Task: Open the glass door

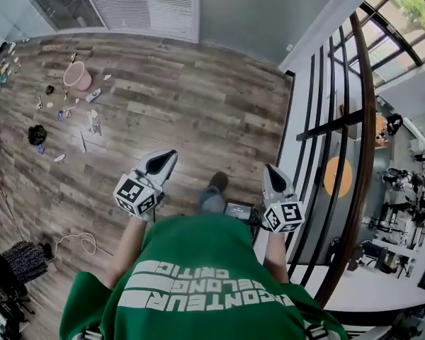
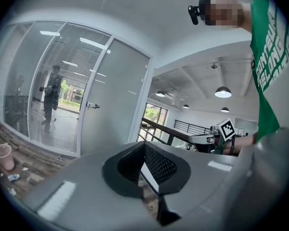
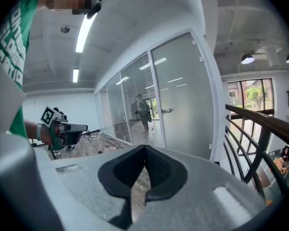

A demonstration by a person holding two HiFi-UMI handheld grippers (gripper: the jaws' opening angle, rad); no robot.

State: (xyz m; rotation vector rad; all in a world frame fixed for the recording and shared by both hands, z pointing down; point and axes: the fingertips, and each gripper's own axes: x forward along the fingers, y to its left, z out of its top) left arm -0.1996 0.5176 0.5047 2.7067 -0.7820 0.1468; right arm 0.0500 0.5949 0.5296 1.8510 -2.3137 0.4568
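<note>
The glass door (image 2: 116, 96) is a frosted panel in a white frame with a small metal handle (image 2: 92, 105) on its left side; it stands shut, some way ahead. It shows in the right gripper view too, door (image 3: 184, 97) and handle (image 3: 167, 111). In the head view the grey panel (image 1: 262, 9) lies at the far end of the wooden floor. My left gripper (image 1: 161, 161) and right gripper (image 1: 272, 171) are held in front of the person's green shirt, far from the door. Both are shut and empty, left gripper (image 2: 144, 145) and right gripper (image 3: 145, 148).
A black railing (image 1: 326, 126) with a wooden rail runs along the right. A glass wall with blinds (image 1: 142, 2) adjoins the door; a person (image 2: 51, 93) stands behind it. A pink bucket (image 1: 77, 75), small scattered items (image 1: 60, 112) and a white cable (image 1: 83, 241) lie on the floor at left.
</note>
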